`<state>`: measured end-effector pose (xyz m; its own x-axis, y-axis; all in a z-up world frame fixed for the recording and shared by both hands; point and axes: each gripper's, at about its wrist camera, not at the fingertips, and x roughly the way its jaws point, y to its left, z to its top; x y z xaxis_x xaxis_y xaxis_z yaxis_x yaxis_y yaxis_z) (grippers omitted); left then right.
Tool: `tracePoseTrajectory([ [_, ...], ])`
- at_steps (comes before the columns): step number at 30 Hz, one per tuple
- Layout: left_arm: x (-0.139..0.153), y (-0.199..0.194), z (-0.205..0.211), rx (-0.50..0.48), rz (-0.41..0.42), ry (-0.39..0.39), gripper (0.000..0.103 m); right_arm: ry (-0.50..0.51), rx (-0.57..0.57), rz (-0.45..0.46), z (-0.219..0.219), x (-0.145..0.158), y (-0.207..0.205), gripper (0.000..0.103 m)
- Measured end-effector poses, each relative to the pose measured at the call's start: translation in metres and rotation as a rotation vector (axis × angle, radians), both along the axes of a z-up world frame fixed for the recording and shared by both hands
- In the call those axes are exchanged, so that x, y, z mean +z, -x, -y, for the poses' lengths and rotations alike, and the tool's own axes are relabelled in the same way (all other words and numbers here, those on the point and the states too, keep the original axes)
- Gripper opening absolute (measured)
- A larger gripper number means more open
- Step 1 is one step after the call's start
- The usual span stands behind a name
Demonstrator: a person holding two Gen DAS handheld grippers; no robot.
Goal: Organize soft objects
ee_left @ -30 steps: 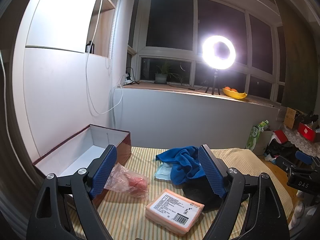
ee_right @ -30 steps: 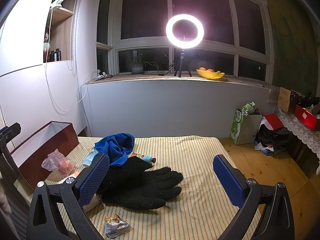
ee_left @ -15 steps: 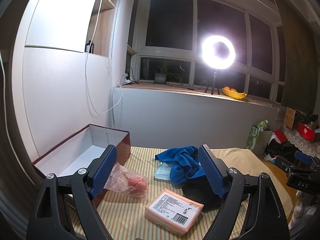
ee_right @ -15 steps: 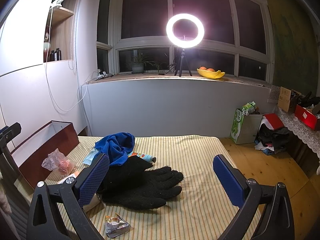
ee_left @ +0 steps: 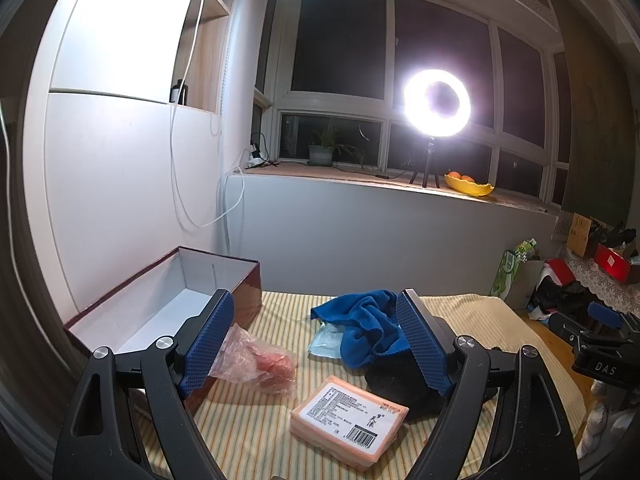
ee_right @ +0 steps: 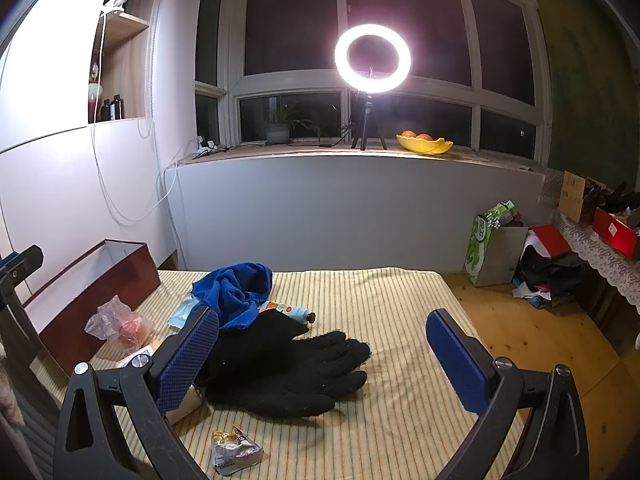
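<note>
A blue towel [ee_left: 366, 326] lies crumpled on the striped table, also in the right wrist view [ee_right: 236, 294]. Black knit gloves [ee_right: 288, 368] lie next to it, partly under the towel; in the left wrist view they [ee_left: 400, 380] are half hidden by my finger. An open dark red box [ee_left: 168, 308] with a white inside stands at the left, also in the right wrist view [ee_right: 104, 280]. My left gripper [ee_left: 316, 340] is open and empty above the table's near side. My right gripper [ee_right: 320, 356] is open and empty, with the gloves between its fingers' line of sight.
A pink flat packet with a barcode label [ee_left: 350, 416], a clear plastic bag with something red [ee_left: 256, 364], a light blue pouch [ee_left: 326, 342], a small tube [ee_right: 294, 312] and a crumpled sachet [ee_right: 236, 452] lie on the table. Bags and boxes stand on the floor at right.
</note>
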<state>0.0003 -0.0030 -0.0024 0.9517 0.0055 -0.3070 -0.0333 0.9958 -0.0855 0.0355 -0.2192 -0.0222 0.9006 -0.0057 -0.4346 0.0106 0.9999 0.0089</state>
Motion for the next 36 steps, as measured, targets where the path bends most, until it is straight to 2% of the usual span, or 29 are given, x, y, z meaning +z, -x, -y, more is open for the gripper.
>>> tracePoseTrajectory([
  [12,-0.006,0.004,-0.005,0.002,-0.017,0.005,0.083,-0.011,0.029,-0.020,-0.003,-0.005,-0.003,0.102],
  [20,-0.031,0.003,-0.021,0.004,-0.110,0.039,0.083,-0.029,0.090,-0.063,-0.006,-0.014,-0.011,0.102],
  [28,-0.060,0.012,-0.027,0.001,-0.200,0.070,0.083,-0.082,0.244,-0.150,-0.019,-0.030,-0.029,0.102],
  [36,-0.098,0.015,-0.021,-0.048,-0.313,0.136,0.083,-0.144,0.436,-0.299,-0.048,-0.053,-0.063,0.102],
])
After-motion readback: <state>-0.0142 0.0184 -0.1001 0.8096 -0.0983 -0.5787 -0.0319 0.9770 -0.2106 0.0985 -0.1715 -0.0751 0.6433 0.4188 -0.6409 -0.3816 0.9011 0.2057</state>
